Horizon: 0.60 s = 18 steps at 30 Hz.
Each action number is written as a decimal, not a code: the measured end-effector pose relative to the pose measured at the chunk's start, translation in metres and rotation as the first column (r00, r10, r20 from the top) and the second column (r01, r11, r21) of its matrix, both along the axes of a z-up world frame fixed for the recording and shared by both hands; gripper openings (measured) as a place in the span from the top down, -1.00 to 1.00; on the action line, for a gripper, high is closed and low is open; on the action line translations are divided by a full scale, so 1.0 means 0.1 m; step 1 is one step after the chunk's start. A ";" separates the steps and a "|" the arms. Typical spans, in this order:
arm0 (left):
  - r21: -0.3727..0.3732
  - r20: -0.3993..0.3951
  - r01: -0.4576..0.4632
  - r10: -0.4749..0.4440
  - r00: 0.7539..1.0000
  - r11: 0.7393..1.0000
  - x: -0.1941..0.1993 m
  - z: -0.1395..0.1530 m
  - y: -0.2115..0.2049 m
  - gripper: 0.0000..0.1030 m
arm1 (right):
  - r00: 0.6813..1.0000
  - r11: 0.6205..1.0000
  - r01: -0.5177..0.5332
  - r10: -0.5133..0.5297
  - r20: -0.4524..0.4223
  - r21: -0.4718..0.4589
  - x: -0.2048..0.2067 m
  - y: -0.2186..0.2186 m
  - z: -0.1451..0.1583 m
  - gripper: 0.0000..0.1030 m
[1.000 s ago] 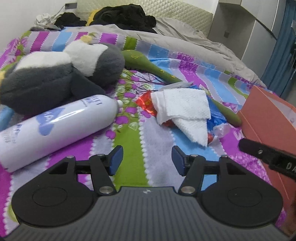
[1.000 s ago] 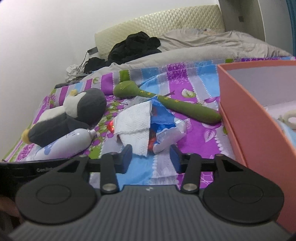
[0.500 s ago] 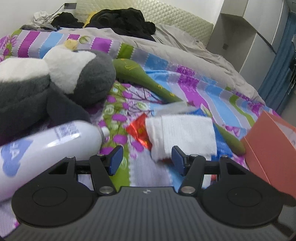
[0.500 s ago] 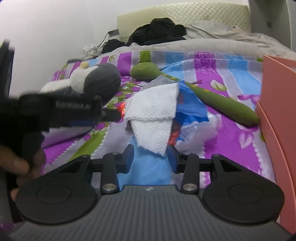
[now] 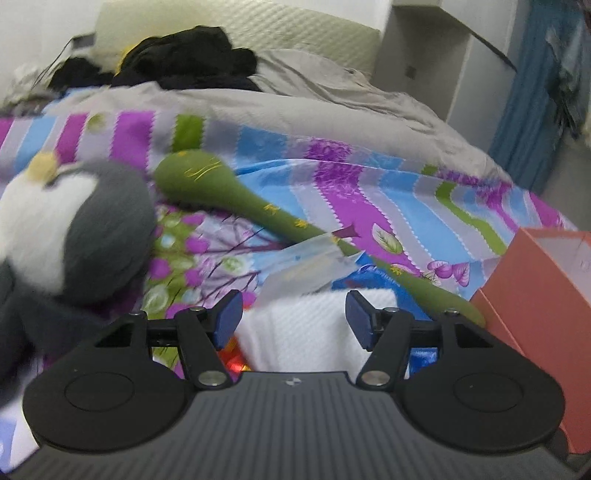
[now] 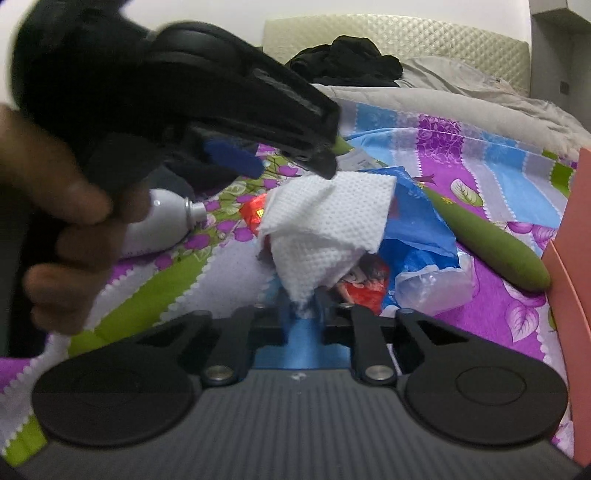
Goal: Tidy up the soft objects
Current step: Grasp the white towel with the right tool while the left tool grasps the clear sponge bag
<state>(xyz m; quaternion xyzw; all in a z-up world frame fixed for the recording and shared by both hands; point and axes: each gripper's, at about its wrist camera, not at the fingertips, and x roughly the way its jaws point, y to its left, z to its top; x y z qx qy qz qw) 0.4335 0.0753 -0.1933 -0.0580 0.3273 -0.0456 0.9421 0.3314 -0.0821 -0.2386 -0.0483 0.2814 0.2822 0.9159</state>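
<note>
Nearest us, our right tongs [image 6: 303, 314] are closing on the lowest corner of the white embossed paper towel [image 6: 325, 236]; their jaws stand almost together, and the towel's tip is caught between them. The towel lies crumpled on the striped purple, blue and green bedspread [image 6: 491, 325], draped over a blue plastic bag [image 6: 421, 240] and red wrappers [image 6: 255, 214].

Our left tongs [image 5: 293, 319] are opening, their blue pads [image 5: 360, 325] standing apart and holding nothing. In the left wrist view the towel's far edge shows between them. In the right wrist view these tongs hang over that far edge, the tip of one jaw at its upper corner; we cannot tell whether it touches. The bare hand [image 6: 70, 229] gripping their handle fills the left of that view.

Just left of the towel lies a white spray can [image 6: 162, 221] on its side, nozzle toward the towel. To the right, a long green plush toy with yellow stitching [image 5: 236, 195] runs diagonally across the bedspread, its narrow end just beside the salmon-pink cardboard box [image 5: 535, 295].

Further left sits a grey and white plush penguin [image 5: 74, 236]. Beyond, a beige blanket [image 5: 295, 107] covers the bed, with black clothes [image 5: 192, 55] heaped against the quilted cream headboard [image 5: 258, 26].
</note>
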 end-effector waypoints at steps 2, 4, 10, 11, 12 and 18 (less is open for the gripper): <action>0.042 0.002 0.024 -0.024 1.000 0.999 0.09 0.00 -0.10 -0.30 | 1.000 1.000 0.001 -0.001 -0.005 0.019 0.00 -0.03 0.00 0.80; 0.123 -0.009 0.015 -0.014 1.000 0.992 0.18 -0.01 -0.20 -0.30 | 1.000 1.000 -0.003 0.003 -0.003 0.028 0.00 -0.05 0.01 0.81; 0.184 -0.015 0.024 -0.022 1.000 0.983 0.33 -0.05 -0.31 0.05 | 1.000 0.999 -0.008 0.008 -0.003 0.047 -0.01 -0.09 0.03 0.83; 0.196 -0.018 0.028 -0.025 1.000 0.980 0.34 -0.05 -0.33 0.25 | 1.000 0.999 -0.009 0.009 -0.005 0.049 -0.01 -0.10 0.04 0.83; 0.210 -0.019 0.029 -0.026 0.999 0.977 0.35 -0.06 -0.35 0.42 | 1.000 0.999 -0.010 0.010 -0.007 0.052 -0.01 -0.11 0.04 0.83; 0.244 -0.013 0.011 -0.008 1.000 0.970 0.25 0.01 -0.40 0.85 | 0.999 0.996 -0.016 0.020 -0.036 0.091 -0.03 -0.20 0.16 0.83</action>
